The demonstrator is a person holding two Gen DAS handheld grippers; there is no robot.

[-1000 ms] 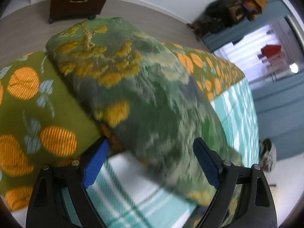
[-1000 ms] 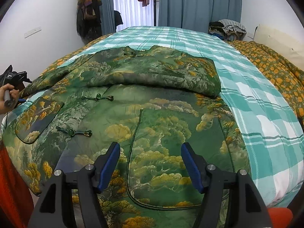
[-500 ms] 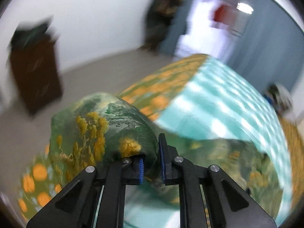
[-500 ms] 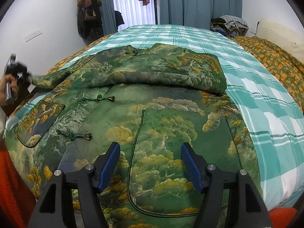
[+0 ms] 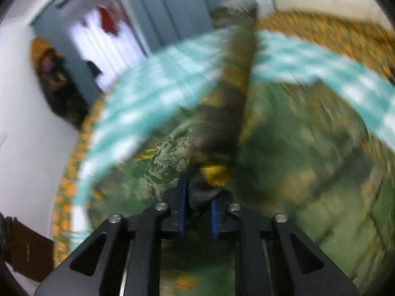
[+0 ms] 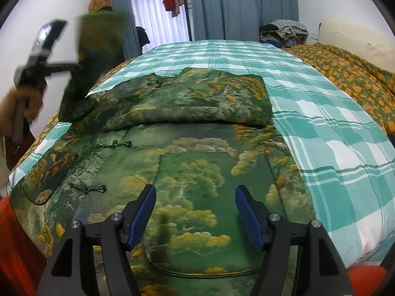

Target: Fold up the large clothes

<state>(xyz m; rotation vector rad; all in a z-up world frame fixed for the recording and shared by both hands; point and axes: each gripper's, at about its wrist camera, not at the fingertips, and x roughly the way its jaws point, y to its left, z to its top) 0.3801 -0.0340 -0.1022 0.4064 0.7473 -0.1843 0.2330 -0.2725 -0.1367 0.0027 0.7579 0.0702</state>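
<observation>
A green jacket (image 6: 197, 172) printed with yellow trees lies spread on the bed, its far part folded over (image 6: 197, 101). My left gripper (image 5: 197, 193) grips the end of the jacket's left sleeve (image 5: 234, 86) between its blue pads, and the jaws are opening slightly. In the right wrist view a hand holds that left gripper (image 6: 74, 65) high at the left, with the sleeve (image 6: 98, 49) raised off the bed. My right gripper (image 6: 195, 197) hovers open over the jacket's near hem, with nothing between its fingers.
A teal plaid blanket (image 6: 321, 123) covers the bed, with an orange-patterned quilt (image 6: 358, 74) on the right. A clothes pile (image 6: 284, 29) and blue curtains (image 6: 234, 5) stand behind. Red-orange cloth (image 6: 14, 246) lies at the near left, and a brown cabinet (image 5: 24, 251) by the wall.
The left gripper closed on the sleeve end, then rolled and swung it up off the bed's left side. The right gripper has barely moved.
</observation>
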